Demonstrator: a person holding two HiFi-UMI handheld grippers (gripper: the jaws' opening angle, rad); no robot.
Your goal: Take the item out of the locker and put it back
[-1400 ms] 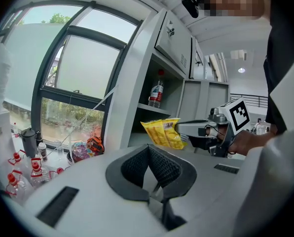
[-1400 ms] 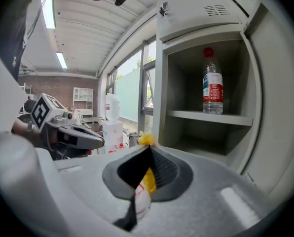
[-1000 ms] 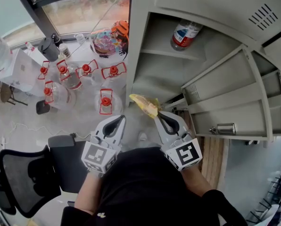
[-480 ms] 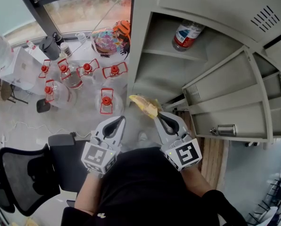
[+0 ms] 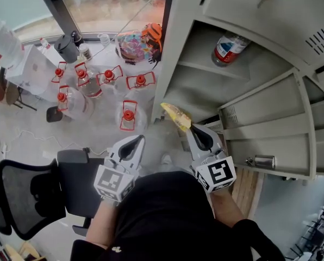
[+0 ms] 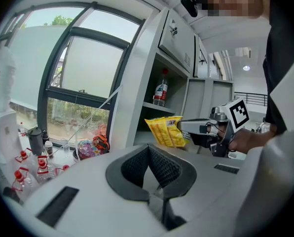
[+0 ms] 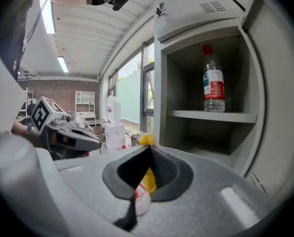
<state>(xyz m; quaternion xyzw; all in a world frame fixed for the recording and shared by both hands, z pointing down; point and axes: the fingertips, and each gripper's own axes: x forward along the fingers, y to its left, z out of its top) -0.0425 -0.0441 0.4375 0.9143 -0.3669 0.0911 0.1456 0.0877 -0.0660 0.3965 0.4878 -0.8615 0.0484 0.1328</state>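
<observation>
Between the jaws of the right gripper (image 5: 190,129) a yellow snack bag (image 5: 175,116) is pinched by one end. The pads are clamped on it, and it juts forward in the air, outside the locker (image 5: 169,64) and just in front of its open compartment. In the right gripper view most of the bag (image 7: 146,140) is hidden behind the black pads; only its top corner above the tips and a strip in the gap below them show. The left gripper view shows it whole, sticking out sideways from the right gripper (image 6: 186,127). The left gripper (image 5: 135,139) is beside the right one but apart from it, its jaws (image 6: 148,150) closed on each other with nothing between them. Inside the locker a shelf (image 7: 211,115) carries one water bottle (image 5: 229,48), upright, with a red cap and a red and blue label. The space under that shelf is partly cut off by the gripper body in the right gripper view. A grey locker door (image 5: 262,94) stands swung open to the right of the compartment. On the floor to the left, by the window (image 5: 113,7), stand clear jugs (image 5: 129,116) with red caps; I cannot tell what is in them. A black office chair (image 5: 26,200) is cut off at the picture's lower left edge.
</observation>
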